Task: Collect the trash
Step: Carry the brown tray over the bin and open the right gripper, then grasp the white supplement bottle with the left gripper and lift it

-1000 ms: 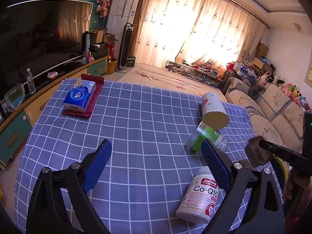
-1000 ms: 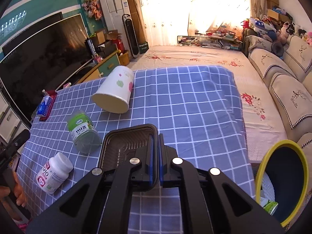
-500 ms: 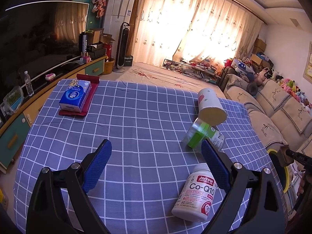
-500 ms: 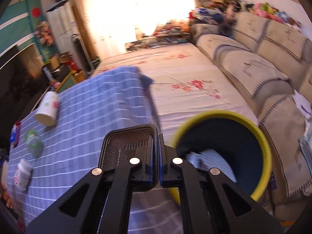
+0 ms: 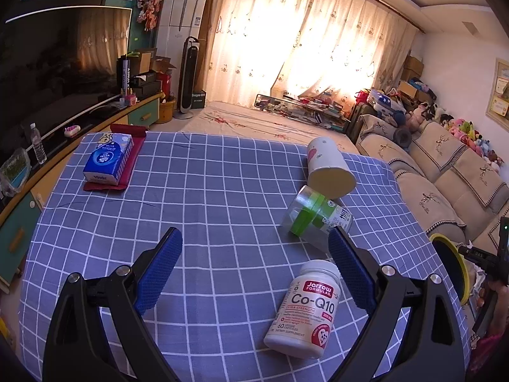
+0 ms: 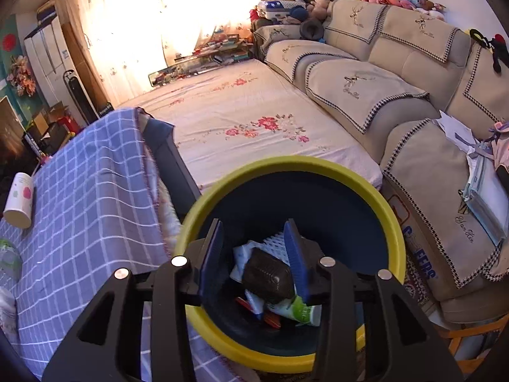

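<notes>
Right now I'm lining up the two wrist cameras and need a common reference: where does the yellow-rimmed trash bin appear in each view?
Left wrist: the yellow-rimmed trash bin shows only as a sliver at the far right edge, beyond the table's right side.
Right wrist: it fills the lower centre, directly under the open right gripper, with trash inside.
Shared landmark: the paper cup lying on its side on the blue checked tablecloth, at the far left edge in the right wrist view.

Checked tablecloth [image 5: 222, 191]: woven cloth, matt. Co-Q10 bottle [image 5: 305, 310]: smooth white plastic, slight gloss. Paper cup [image 5: 329, 167]: matt. Bin [image 6: 394, 219]: glossy yellow plastic rim. Black tray [image 6: 268, 275]: ribbed, probably plastic. Gripper pads [image 5: 159, 269]: rough blue texture.
</notes>
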A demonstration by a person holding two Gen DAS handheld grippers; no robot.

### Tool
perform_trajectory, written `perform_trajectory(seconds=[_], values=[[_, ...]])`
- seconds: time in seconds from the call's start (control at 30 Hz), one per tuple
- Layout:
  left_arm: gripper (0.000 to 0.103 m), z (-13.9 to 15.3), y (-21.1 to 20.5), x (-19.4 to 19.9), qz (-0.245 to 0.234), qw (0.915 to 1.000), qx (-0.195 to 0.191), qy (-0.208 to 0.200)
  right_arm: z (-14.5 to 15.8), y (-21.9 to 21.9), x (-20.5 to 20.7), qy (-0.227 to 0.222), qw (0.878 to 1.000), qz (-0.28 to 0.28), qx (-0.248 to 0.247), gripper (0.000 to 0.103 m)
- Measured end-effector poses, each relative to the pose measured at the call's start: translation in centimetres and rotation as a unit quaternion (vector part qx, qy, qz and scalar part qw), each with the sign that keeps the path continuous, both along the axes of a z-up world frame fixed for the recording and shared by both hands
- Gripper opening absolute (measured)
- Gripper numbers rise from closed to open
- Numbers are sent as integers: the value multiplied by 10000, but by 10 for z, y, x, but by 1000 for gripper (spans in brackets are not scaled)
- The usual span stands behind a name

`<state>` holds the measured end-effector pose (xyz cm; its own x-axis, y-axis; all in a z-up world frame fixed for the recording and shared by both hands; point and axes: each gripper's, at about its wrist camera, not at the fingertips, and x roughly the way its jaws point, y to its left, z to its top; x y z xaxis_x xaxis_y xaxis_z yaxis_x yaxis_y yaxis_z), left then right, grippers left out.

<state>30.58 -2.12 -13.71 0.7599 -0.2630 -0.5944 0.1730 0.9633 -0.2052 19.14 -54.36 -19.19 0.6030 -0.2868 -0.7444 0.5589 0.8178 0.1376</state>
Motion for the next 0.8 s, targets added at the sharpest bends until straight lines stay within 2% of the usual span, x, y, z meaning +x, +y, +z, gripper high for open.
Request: perform_trajectory(seconds=[0.13, 0.33, 0.43, 0.57, 0.7, 0.8], values=[[92, -1, -6, -1, -172, 9998, 23, 29, 18, 22, 4, -395, 9987, 319, -45, 51], [92, -2, -24, -6, -615, 9979, 180, 62, 41, 64, 28, -873, 9923, 874, 59, 55], [92, -7, -36, -7, -739, 9962, 440, 116, 42, 86, 39, -1052, 9883, 1099, 60, 56], [92, -21, -47, -3, -891, 9929, 696, 377, 35, 105, 49, -819, 9878, 1318, -161, 59], [91, -33, -57, -1, -1021, 9886, 935, 586, 31, 102, 51, -760, 9884, 1313, -77, 60], [85, -39, -61, 0, -1091, 9860, 1060, 683, 28, 102, 51, -720, 9884, 1332, -73, 62]])
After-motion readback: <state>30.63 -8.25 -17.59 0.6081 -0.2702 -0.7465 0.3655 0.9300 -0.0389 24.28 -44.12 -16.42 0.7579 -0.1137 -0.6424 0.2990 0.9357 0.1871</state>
